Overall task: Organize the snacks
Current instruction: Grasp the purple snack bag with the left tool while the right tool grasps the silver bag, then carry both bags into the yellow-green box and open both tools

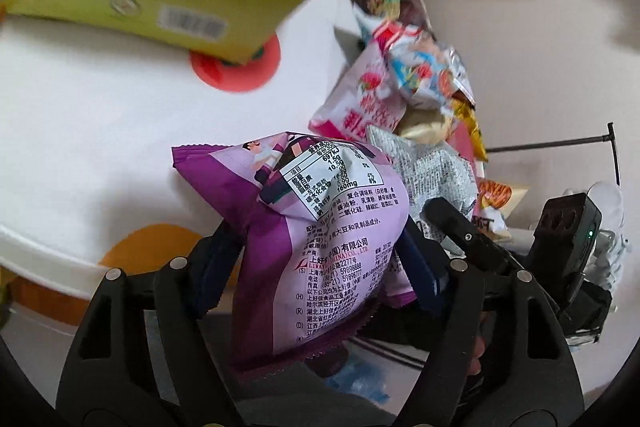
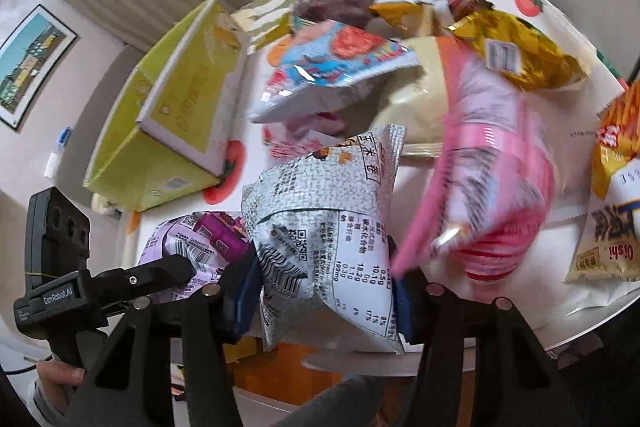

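A crinkled purple foil snack packet [image 1: 320, 247] is pinched by the left hand-held gripper [image 1: 320, 267], a grey-white printed packet [image 2: 324, 251] by the right hand-held gripper [image 2: 320, 291]; either could be dropped if the slippery foil slides.

On the table [image 2: 560, 227], the open box [image 2: 160, 147] sits left of the heaped snack packets [image 2: 400, 39], with two packets held up in front, one [image 1: 320, 247] left of the other [image 2: 324, 239].

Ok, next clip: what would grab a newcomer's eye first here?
Each gripper holds a snack bag up close: the left gripper pinches a purple bag, the right gripper a silver-white bag. Behind them, a bright heap of snack packets lies on the table, with a yellow-green box at its left.
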